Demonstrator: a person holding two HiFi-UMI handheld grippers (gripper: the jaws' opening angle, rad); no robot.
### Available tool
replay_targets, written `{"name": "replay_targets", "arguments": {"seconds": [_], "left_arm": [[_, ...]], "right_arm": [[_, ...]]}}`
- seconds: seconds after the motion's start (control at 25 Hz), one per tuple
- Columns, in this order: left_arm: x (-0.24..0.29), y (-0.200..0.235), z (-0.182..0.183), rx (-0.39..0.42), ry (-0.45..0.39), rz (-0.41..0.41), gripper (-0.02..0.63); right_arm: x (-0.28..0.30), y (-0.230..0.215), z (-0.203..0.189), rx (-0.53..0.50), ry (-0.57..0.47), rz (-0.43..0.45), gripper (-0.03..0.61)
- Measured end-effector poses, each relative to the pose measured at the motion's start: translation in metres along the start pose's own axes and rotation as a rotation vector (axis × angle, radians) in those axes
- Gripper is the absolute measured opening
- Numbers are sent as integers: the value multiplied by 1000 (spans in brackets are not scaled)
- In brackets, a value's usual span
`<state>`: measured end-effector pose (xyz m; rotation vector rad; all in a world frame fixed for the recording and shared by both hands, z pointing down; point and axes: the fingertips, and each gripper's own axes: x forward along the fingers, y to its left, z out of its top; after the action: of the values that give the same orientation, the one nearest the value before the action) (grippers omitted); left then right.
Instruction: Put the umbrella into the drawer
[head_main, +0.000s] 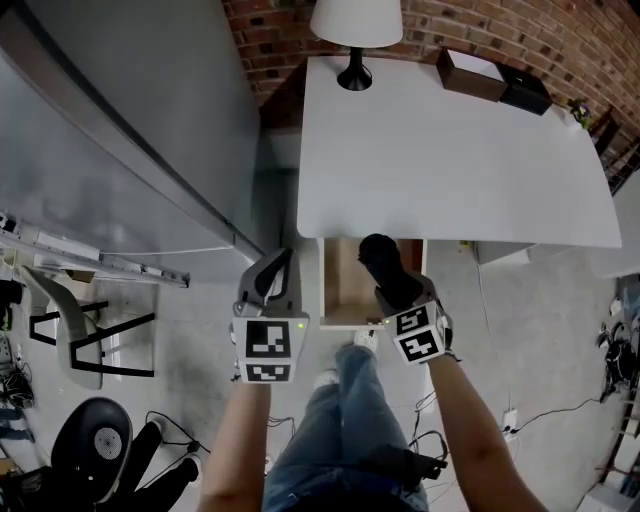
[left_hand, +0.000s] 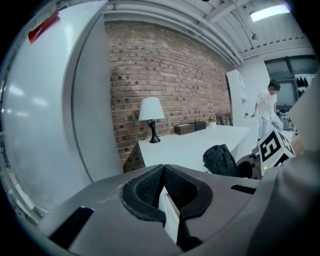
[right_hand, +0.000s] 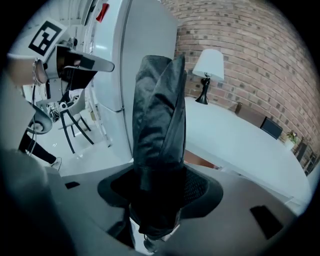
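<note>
A folded black umbrella (head_main: 384, 268) stands between the jaws of my right gripper (head_main: 402, 298), which is shut on its lower end; in the right gripper view the umbrella (right_hand: 160, 120) rises from the pads of the right gripper (right_hand: 160, 192). It hangs over the open wooden drawer (head_main: 345, 290) under the white table's (head_main: 450, 160) front edge. My left gripper (head_main: 277, 262) is just left of the drawer, holding nothing. In its own view the left gripper (left_hand: 163, 171) has its fingertips touching, and the umbrella (left_hand: 220, 160) shows to the right.
A lamp (head_main: 355, 30), a brown box (head_main: 470, 72) and a black box (head_main: 525, 92) stand at the table's far edge. A grey panel (head_main: 120, 120) fills the left. Chairs (head_main: 90, 330) and a stool (head_main: 95, 450) stand at the lower left. A person (left_hand: 267, 107) stands far off.
</note>
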<state>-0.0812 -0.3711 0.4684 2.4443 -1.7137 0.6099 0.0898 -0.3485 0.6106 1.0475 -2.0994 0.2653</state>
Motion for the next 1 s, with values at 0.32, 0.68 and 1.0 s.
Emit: {"name": "replay_targets", "arguments": {"seconds": [0.32, 0.68, 1.0], "left_arm": [[26, 4, -12, 2, 45, -8, 2], [40, 6, -26, 7, 81, -2, 1], [49, 11, -40, 21, 114, 14, 0]], "right_arm": [[53, 6, -24, -115, 118, 77, 229], [96, 16, -50, -294, 225, 150, 230], [131, 20, -79, -350, 339, 189, 232]]}}
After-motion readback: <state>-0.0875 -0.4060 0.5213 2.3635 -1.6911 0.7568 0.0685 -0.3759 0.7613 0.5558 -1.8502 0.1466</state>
